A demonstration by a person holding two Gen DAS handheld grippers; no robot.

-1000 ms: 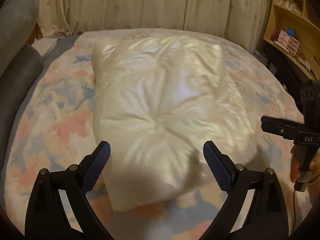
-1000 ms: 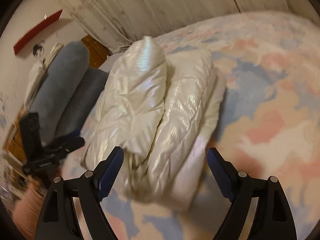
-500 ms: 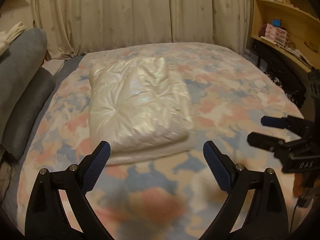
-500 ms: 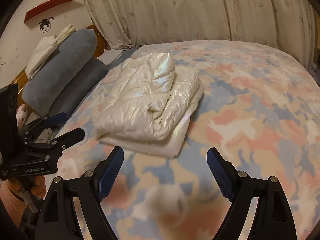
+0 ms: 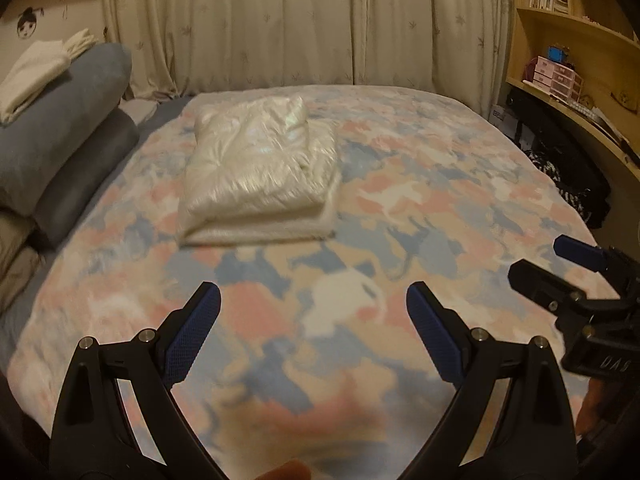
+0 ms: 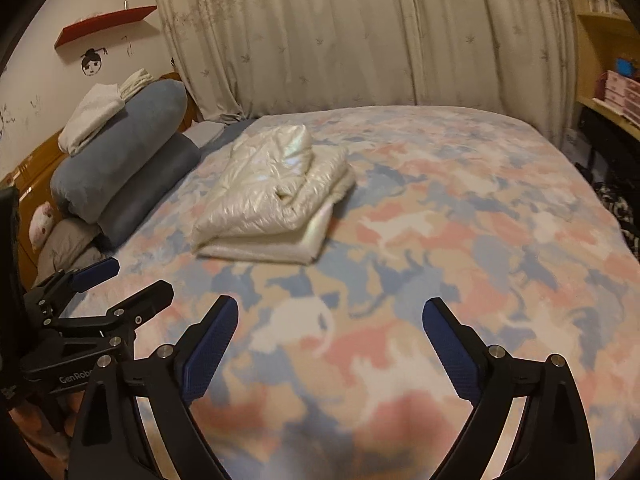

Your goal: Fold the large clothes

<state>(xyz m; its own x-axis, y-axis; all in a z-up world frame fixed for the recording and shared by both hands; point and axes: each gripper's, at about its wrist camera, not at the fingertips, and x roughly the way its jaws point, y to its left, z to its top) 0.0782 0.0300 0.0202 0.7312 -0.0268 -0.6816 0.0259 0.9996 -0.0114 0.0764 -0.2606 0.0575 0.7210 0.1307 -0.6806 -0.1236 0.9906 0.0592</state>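
A shiny cream puffer jacket (image 5: 260,168) (image 6: 276,200) lies folded in a thick square stack on the far left part of the bed (image 5: 400,216) (image 6: 460,240). My left gripper (image 5: 314,300) hangs well back from it over the bed's near part, jaws wide, nothing between them. My right gripper (image 6: 330,316) is likewise far from the jacket and empty; its jaws are still opening. Each gripper shows in the other's view: the right gripper (image 5: 568,264) at the right edge, the left gripper (image 6: 120,280) at the lower left.
The bed carries a pink, blue and cream patterned cover. Grey rolled bolsters (image 5: 60,148) (image 6: 128,160) with folded white cloths (image 6: 92,116) on top line the left side. Curtains (image 5: 304,20) hang behind; a wooden shelf unit (image 5: 572,64) and dark bags (image 5: 560,168) stand at the right.
Both grippers have pulled back and up from the folded jacket, which now looks small and far. The jacket stays put. The right jaws have spread a little wider.
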